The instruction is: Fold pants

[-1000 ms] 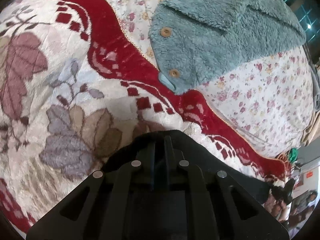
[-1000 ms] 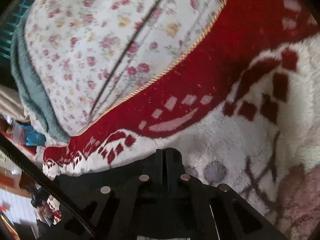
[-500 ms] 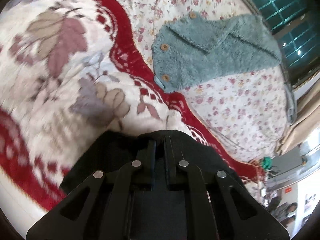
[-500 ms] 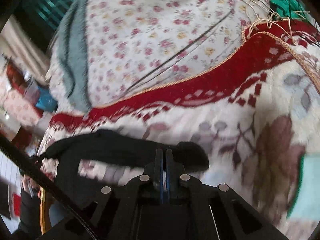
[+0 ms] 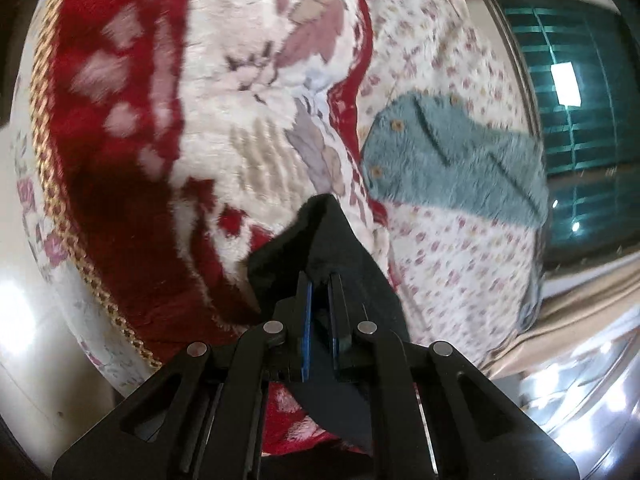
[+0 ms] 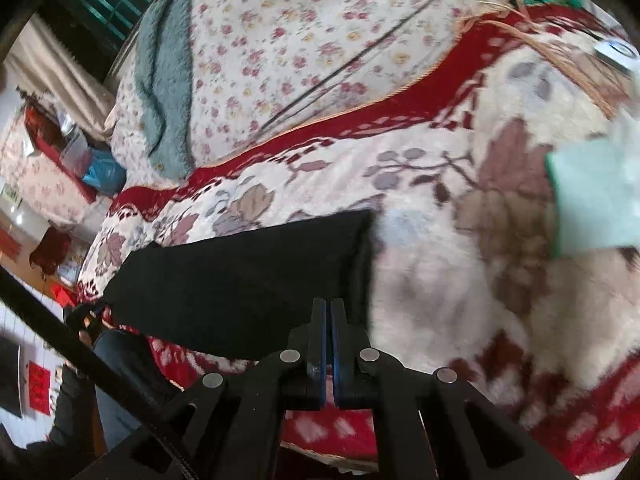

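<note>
One pair of black pants (image 6: 248, 280), lifted over red-and-cream floral blanket (image 6: 460, 240). Left gripper (image 5: 319, 280) and right gripper (image 6: 329, 304): both pinching pants fabric. One teal fleece garment (image 5: 452, 168) (three buttons visible) on flowered sheet (image 5: 452, 256) beyond.

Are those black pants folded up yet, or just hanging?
Not folded: the black pants hang stretched above the blanket, pinched by the left gripper and right gripper.

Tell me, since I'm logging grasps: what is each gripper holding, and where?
Both hold the black pants: left gripper pinches a bunched edge; right gripper clamps an edge near a corner.
</note>
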